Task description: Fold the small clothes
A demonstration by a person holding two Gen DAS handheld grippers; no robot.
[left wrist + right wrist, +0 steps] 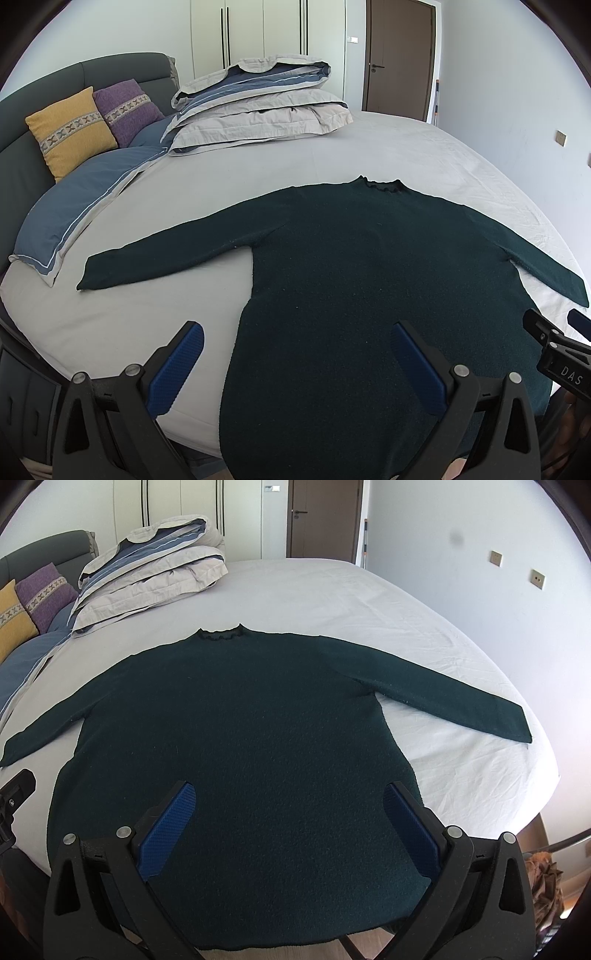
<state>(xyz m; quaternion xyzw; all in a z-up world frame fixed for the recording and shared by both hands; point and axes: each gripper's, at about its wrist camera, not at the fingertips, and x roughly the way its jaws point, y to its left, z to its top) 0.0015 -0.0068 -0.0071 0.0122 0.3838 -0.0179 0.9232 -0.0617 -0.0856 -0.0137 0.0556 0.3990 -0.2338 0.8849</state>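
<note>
Dark green knit fabric makes up the sweater [236,738], which is spread flat on the bed [332,590], neck toward the far edge, hem at the near edge and both sleeves laid outward. Soft, limp and fairly light handling is to be expected; the knit will likely sag and stretch if lifted at one point, so hold is best taken at a sleeve cuff [88,273] or at a hem corner, with both layers pinched together. The left gripper [295,336] is held over the near edge of the bed, its jaws spread wide and straddling the sweater's left side seam, nothing gripped. The right gripper [290,795] is held above the lower body of the sweater, jaws likewise spread wide and empty.
</note>
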